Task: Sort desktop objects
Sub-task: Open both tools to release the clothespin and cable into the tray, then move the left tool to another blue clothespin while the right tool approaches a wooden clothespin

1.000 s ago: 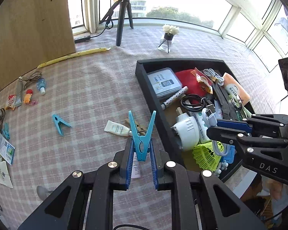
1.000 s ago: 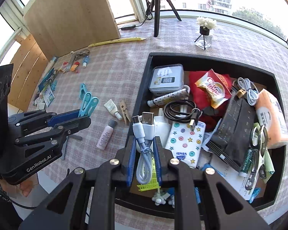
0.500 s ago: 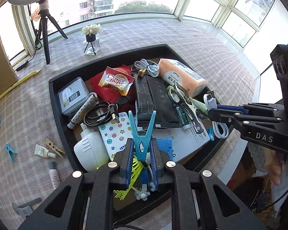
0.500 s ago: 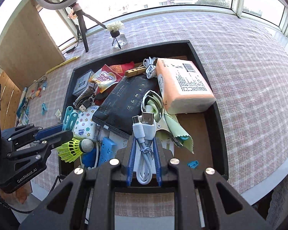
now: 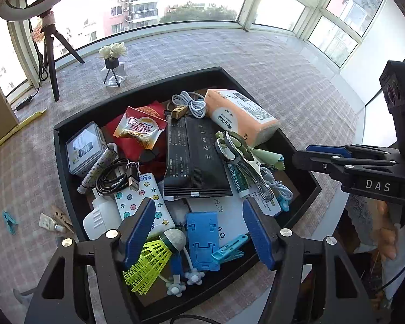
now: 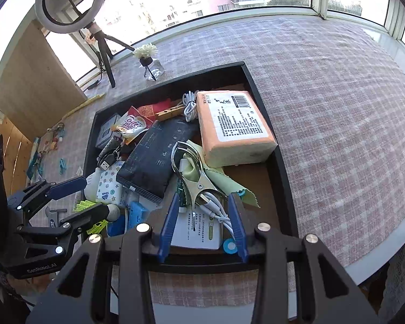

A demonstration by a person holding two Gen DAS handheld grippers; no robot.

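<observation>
Bright daylight from blown-out windows (image 5: 278, 10), sharp focus, strong fisheye bending, dark vignetted corners

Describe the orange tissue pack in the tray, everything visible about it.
The orange tissue pack is a soft, plastic-wrapped block, peach-orange, with a large white label carrying black print and a barcode on the face turned up. It lies tilted in the black tray's far right corner, along the right wall. Its near end rests on a light green cloth; a coiled white cable lies against its far left corner.

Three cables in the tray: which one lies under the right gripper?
The white USB cable by the metal clamp, loose between the right gripper's opening jaws. The black one and the other white coil lie farther back.
</observation>
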